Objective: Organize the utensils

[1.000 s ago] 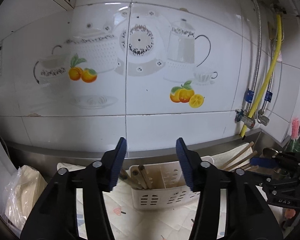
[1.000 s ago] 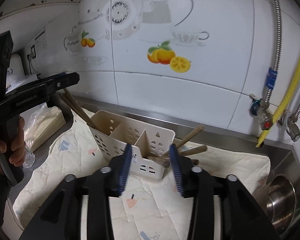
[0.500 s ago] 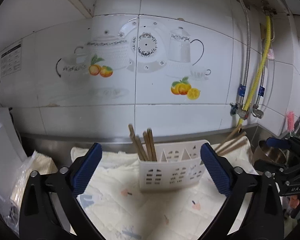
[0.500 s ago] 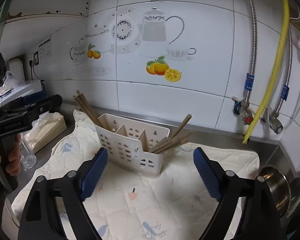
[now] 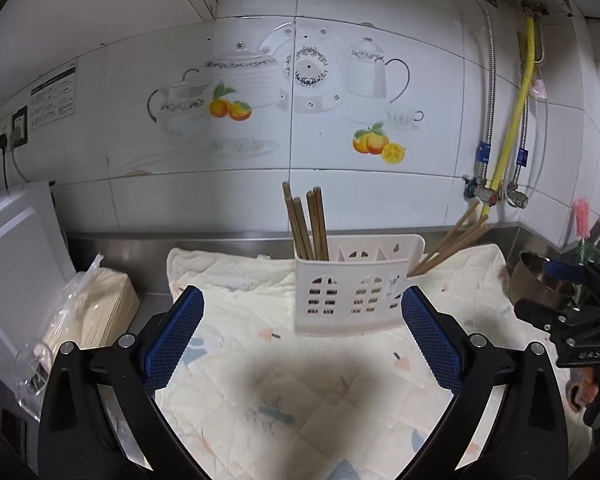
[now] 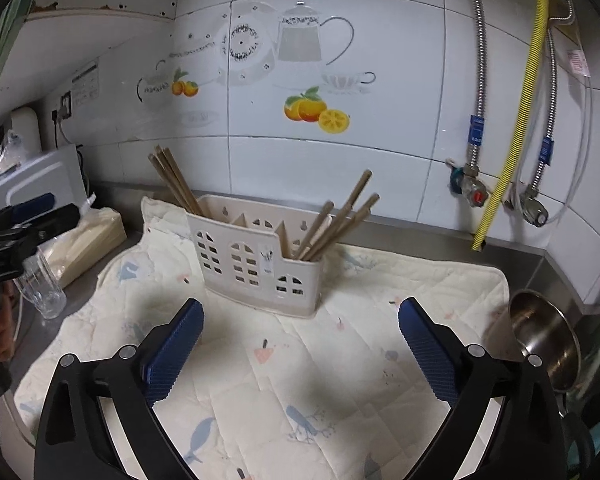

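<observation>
Status at inspection: the white caddy (image 6: 260, 256) stands upright on the quilted mat (image 6: 300, 380), toward the back edge of the desk (image 6: 440, 236), just in front of the steel upstand and tiled wall. Two lots of chopsticks are already in it: the left bundle (image 6: 176, 184) in the left end compartment, leaning left, and the right bundle (image 6: 336, 220) in the right end compartment, leaning right. Middle compartments look empty, though their floors can't be seen. No loose utensils visible on the mat in either view, so judged approx. complete; nothing obvious left w/in frame. Left tool (image 5: 300, 336) is spread wide w/ nothing between its pads, short of the caddy and apart from it. Right tool (image 6: 300, 344): jaws are opening, near full spread, nothing between them, also clear of the caddy. Off the mat: a steel pot (image 6: 540, 340) at the right edge, a clear glass (image 6: 44, 284) and a bagged stack (image 6: 88, 240) at the left edge; none appear to need sorting. Remaining, if anything: check outside the frames for stray items.
</observation>
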Demonstrator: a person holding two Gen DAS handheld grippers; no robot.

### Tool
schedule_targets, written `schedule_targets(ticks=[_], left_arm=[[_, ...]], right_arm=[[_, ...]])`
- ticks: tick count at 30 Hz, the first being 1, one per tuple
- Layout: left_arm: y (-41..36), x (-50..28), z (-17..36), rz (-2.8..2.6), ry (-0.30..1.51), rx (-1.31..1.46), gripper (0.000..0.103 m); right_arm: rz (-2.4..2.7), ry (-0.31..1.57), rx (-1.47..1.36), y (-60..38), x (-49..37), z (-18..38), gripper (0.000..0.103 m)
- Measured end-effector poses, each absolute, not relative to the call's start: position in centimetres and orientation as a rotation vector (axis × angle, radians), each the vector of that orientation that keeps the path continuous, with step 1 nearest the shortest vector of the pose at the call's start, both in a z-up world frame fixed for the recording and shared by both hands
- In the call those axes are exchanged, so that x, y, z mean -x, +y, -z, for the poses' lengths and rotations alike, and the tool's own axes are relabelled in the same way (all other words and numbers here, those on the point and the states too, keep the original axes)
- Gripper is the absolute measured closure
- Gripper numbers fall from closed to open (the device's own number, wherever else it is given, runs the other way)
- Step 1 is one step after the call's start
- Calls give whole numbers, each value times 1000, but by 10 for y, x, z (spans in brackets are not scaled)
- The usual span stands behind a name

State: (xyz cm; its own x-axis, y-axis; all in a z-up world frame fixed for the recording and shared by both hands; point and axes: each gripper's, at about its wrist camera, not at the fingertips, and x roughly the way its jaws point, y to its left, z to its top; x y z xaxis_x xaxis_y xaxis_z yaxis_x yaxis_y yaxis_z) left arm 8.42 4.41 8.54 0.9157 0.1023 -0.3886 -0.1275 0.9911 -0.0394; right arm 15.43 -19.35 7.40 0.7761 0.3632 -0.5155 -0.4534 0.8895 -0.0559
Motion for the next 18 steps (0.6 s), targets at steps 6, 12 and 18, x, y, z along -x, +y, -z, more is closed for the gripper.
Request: schedule_targets(ticks=[6,12,18], left_arm=[[47,-67,-71,-112,425,103,5],[40,-53,-54,-129,458,77,5],[39,-45,-45,-118,480,89,5]], right_arm=[[-409,516,192,-194,-141,-62,7],[-414,531,155,-197,-130,-52,7],[-422,539,115,-201,-120,-47,7]])
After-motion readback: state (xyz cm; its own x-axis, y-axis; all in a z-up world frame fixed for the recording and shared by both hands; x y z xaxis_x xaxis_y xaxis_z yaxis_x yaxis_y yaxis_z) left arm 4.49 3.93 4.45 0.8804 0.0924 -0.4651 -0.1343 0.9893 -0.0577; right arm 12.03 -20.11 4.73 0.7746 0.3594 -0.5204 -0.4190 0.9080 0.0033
